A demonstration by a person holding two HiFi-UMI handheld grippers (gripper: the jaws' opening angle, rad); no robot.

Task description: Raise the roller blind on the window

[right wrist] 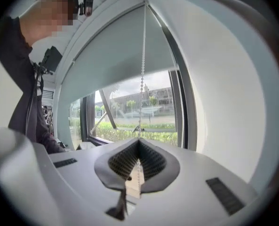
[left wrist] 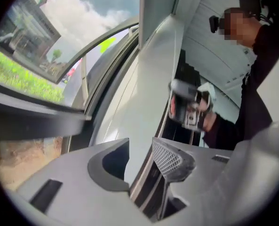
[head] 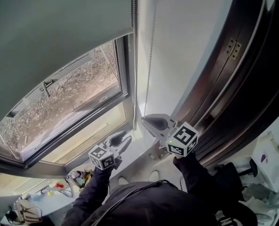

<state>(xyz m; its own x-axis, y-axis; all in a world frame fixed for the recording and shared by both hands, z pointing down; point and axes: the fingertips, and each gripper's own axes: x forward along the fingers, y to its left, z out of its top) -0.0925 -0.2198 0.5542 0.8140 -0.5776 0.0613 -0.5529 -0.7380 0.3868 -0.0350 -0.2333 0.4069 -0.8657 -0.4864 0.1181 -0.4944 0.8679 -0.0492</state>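
Head view.
- Blind (head: pixel 59 27): grey, fills the upper left of the frame and covers the upper part of the window (head: pixel 78 98). Its bottom edge runs on a slant, with bare glass below it.
- Chain (head: pixel 150 55): beaded, hangs down the white wall just right of the window frame, upper centre to mid-frame.
- Right tool (head: pixel 147 121): centre of frame, tips at the chain's lower end.
- Left tool (head: pixel 125 138): lower and to the left of the right tool, apart from the chain.
- Handle (head: pixel 46 86): on the window sash, left of centre.

Right gripper view.
- Right tool (right wrist: pixel 138 144): jaws pressed together, pinching the chain (right wrist: pixel 143 55), which rises straight up in front of the blind (right wrist: pixel 115 55).

Left gripper view.
- Left tool (left wrist: pixel 140 145): jaws spread, nothing held between them; wall and frame lie behind.
- Right tool (left wrist: pixel 188 107): blurred, right of centre.
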